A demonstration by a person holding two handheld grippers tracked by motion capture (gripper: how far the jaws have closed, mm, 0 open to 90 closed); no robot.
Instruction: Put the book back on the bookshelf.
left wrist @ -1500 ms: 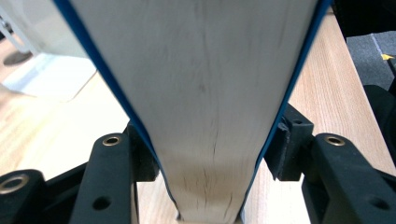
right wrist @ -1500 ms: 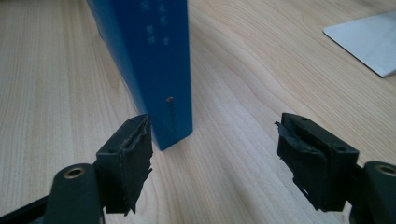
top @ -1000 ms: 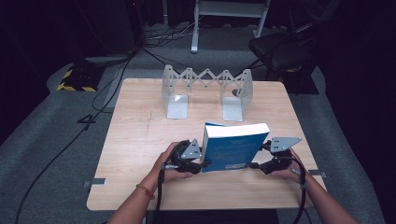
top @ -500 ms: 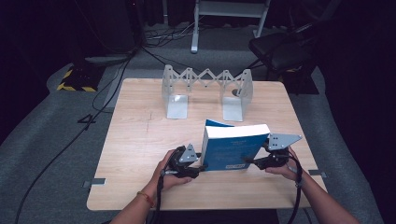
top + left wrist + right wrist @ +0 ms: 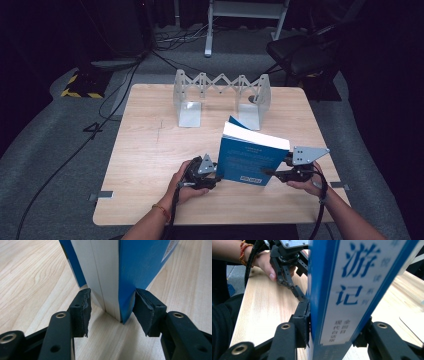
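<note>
A blue book (image 5: 252, 157) with white pages stands on edge on the wooden table (image 5: 150, 150), leaning a little. My left gripper (image 5: 216, 179) is at its lower left corner. In the left gripper view the pads (image 5: 82, 307) sit against both covers of the book (image 5: 105, 270), low near the table. My right gripper (image 5: 267, 173) is at the spine end. Its jaws have just been closing, and in the right gripper view both pads (image 5: 303, 322) press the printed spine (image 5: 347, 290). The left gripper (image 5: 289, 277) and its hand show beyond.
A silver folding book rack (image 5: 220, 95) stands near the far edge of the table, just behind the book. A dark chair (image 5: 305, 50) and a white stand (image 5: 245, 15) are beyond the table. Cables and a yellow-and-black object (image 5: 80, 87) lie on the grey floor at left.
The book has been tipped more upright, and its top edge is higher. The right gripper has risen slightly at the spine end, and the left gripper has sunk a little toward the table.
</note>
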